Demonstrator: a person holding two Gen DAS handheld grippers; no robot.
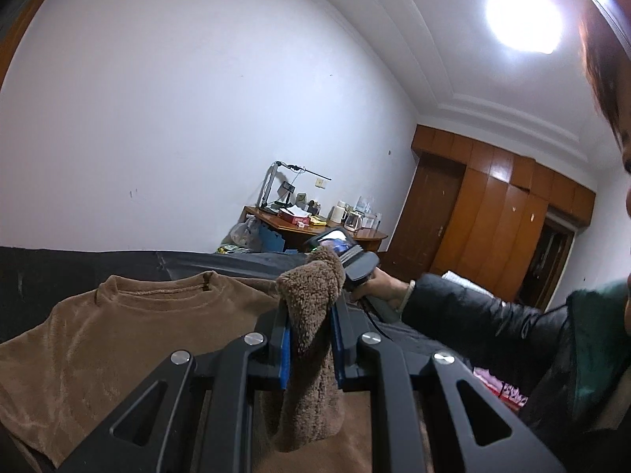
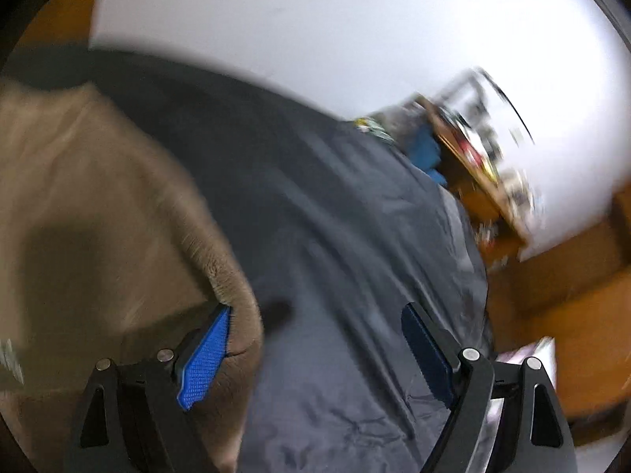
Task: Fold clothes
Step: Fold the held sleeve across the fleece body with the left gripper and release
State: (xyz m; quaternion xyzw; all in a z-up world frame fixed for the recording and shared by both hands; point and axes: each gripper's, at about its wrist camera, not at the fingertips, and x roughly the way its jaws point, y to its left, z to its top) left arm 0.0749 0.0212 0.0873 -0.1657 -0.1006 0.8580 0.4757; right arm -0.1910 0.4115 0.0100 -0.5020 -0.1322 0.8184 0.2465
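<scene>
A brown fleece sweater point(image 1: 130, 339) lies flat on a dark bedspread point(image 1: 79, 272), its neckline towards the far side. My left gripper point(image 1: 309, 315) is shut on a bunched part of that sweater, which sticks up between the blue pads and hangs down below them. In the blurred right wrist view my right gripper point(image 2: 315, 311) stands open over the bedspread point(image 2: 335, 216) with nothing between its fingers. Its left finger point(image 2: 209, 354) is right at the sweater's edge point(image 2: 232, 287). The sweater point(image 2: 79, 181) fills the left of that view.
A person's hand point(image 1: 384, 285) and dark sleeve point(image 1: 473, 311) hold the right gripper's handle just behind the lifted fleece. A cluttered wooden desk point(image 1: 311, 230) stands past the bed by the white wall. A wooden wardrobe point(image 1: 493, 216) is at the right.
</scene>
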